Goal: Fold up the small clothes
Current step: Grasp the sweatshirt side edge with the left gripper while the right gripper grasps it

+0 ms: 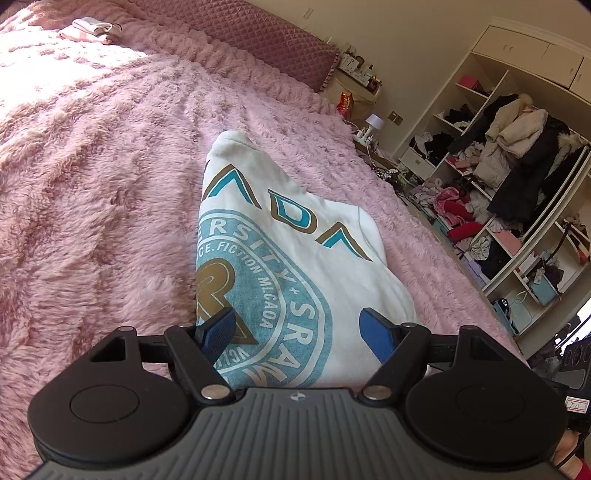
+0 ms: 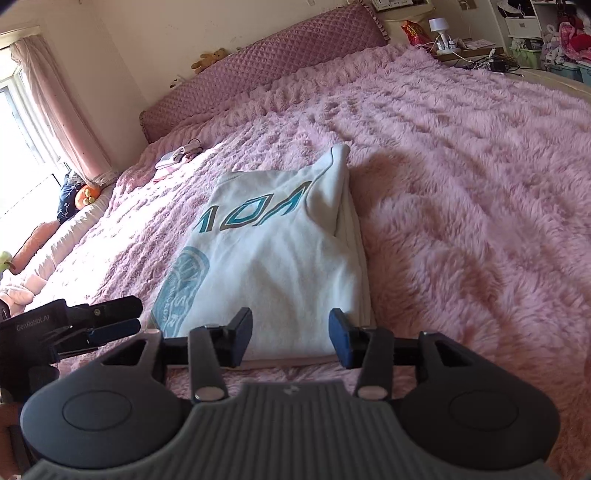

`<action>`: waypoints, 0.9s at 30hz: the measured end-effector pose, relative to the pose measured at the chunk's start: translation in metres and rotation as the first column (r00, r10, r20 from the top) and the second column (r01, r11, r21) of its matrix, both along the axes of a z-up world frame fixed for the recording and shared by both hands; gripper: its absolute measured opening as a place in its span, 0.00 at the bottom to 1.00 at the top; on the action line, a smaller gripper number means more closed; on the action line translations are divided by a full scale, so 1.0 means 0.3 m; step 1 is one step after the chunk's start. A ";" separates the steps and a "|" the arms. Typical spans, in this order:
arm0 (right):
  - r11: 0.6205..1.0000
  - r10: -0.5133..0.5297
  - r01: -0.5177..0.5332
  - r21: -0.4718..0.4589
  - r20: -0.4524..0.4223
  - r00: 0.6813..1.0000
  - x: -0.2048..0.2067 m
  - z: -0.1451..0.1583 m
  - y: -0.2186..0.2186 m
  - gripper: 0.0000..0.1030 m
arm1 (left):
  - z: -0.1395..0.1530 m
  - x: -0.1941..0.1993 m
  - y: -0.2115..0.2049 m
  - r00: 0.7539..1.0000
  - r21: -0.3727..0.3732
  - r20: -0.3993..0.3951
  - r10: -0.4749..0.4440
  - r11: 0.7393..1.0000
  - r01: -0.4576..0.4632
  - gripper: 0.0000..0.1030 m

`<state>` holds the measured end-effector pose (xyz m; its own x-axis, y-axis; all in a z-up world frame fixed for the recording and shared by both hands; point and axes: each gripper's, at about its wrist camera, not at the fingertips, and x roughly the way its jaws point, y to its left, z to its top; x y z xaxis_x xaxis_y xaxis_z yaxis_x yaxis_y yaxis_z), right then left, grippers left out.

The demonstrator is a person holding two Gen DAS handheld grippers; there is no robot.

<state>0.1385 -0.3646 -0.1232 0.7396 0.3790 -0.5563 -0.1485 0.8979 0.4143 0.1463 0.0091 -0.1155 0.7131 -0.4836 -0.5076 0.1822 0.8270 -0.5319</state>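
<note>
A white top (image 1: pixel 288 251) with a teal round badge and teal-and-brown letters lies folded into a narrow block on the fluffy pink bed cover (image 1: pixel 92 166). My left gripper (image 1: pixel 297 332) hovers over its near end, jaws wide open, with no pad pressing on the cloth. In the right wrist view the same top (image 2: pixel 280 258) shows a sleeve folded over along its right side. My right gripper (image 2: pixel 291 339) stands open just above the top's near edge, with nothing gripped. The left gripper (image 2: pixel 110 325) shows at the left of that view, beside the top.
A small pile of folded clothes (image 1: pixel 90 29) (image 2: pixel 177 155) lies far up the bed near the quilted headboard (image 2: pixel 258 70). An open wardrobe (image 1: pixel 517 184) full of clothes stands beyond the bed's right side. A nightstand lamp (image 1: pixel 373 122) and a curtained window (image 2: pixel 55 103) are visible.
</note>
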 end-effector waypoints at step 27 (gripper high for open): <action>0.944 0.019 0.033 0.327 -0.155 0.988 0.349 -0.162 -0.187 0.68 | -0.333 0.478 0.229 0.948 -0.595 -0.255 -0.191 0.804 0.002 0.87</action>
